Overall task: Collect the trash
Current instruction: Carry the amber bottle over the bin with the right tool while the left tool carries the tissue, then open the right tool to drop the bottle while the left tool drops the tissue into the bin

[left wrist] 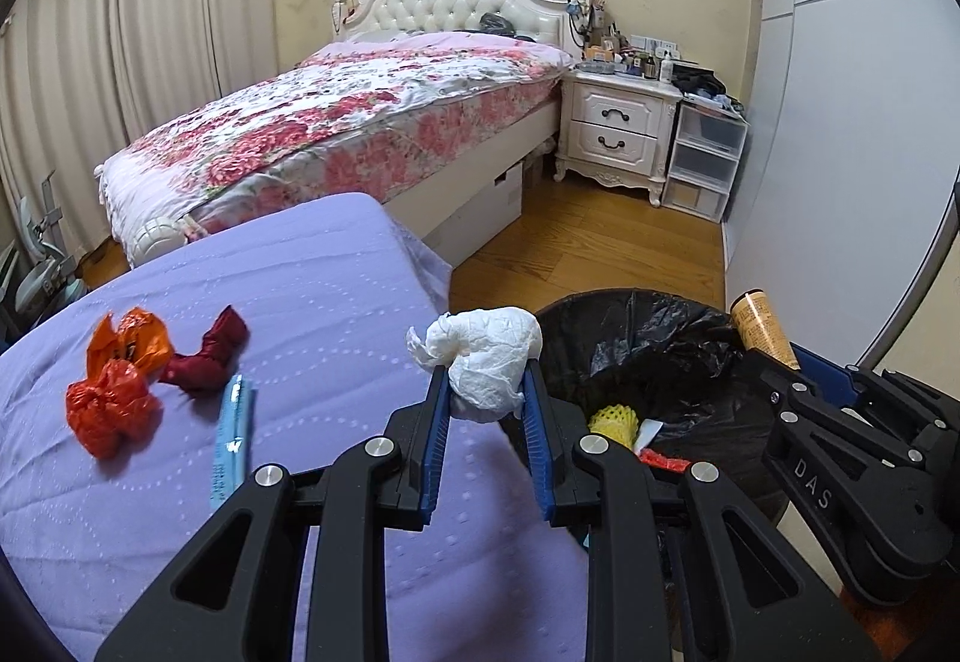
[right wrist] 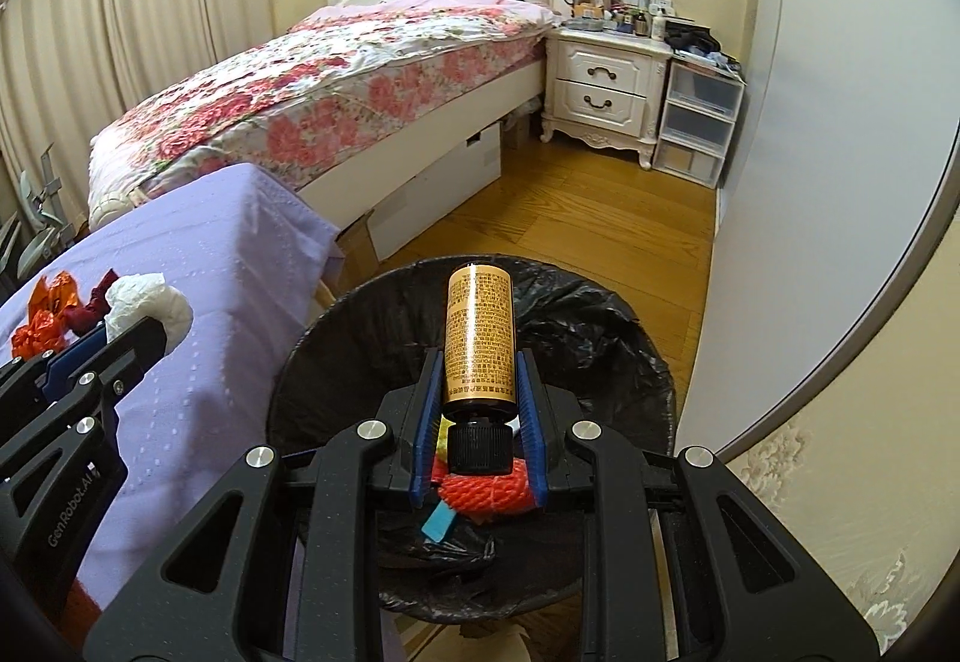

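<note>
Gold bottle (right wrist: pixel 478 338) points away, cap (right wrist: pixel 480 446) nearest.

- Light: soft, even, moderately bright indoor light; source unseen.
- Shadows: faint throughout.
- Glare: pale vertical streak on the gold cylindrical bottle (right wrist: pixel 478 333).
- Distortion: strong fisheye bowing, dark vignetted corners.
- Focus: sharp, no blur.

Two claws (left wrist: pixel 486 392) (right wrist: pixel 477 392), one tissue wad (left wrist: pixel 489 356), one gold bottle (right wrist: pixel 478 332), one bin (left wrist: pixel 660 338), two orange wrappers (left wrist: pixel 111 410) (left wrist: pixel 135 335).
</note>
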`<state>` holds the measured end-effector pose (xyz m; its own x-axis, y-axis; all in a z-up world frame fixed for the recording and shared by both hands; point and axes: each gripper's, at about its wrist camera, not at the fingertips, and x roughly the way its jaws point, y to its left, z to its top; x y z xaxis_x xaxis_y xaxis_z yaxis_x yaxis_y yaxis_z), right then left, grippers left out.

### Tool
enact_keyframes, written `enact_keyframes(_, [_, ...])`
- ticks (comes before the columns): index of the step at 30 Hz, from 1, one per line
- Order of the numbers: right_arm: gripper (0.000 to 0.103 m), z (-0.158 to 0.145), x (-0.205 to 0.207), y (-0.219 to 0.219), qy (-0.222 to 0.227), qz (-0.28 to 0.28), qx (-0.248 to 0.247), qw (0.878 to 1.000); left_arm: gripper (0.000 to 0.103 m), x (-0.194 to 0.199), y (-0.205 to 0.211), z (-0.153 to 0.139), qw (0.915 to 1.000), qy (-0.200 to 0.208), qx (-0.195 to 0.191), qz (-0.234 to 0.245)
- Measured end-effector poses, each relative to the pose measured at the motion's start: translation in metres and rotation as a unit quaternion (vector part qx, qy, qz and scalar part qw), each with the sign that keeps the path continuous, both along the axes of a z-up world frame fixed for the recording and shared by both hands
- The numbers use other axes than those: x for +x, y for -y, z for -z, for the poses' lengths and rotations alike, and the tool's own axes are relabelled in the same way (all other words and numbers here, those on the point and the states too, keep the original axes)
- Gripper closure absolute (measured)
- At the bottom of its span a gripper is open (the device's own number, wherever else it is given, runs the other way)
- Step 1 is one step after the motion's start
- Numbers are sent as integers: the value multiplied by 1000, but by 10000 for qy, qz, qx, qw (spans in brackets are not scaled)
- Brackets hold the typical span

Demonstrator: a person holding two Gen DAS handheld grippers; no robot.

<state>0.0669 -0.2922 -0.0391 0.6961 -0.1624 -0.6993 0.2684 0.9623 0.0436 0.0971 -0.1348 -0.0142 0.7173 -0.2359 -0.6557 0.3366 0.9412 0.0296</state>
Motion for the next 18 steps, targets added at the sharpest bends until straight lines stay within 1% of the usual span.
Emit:
enact_keyframes(11, [80,15,10,16,-123,202,125,9996,78,14,24,18,9997,-131,204,41])
enact_keyframes(18, [80,20,16,22,-175,294,118,9993,78,20,33,21,9995,-191,255,78])
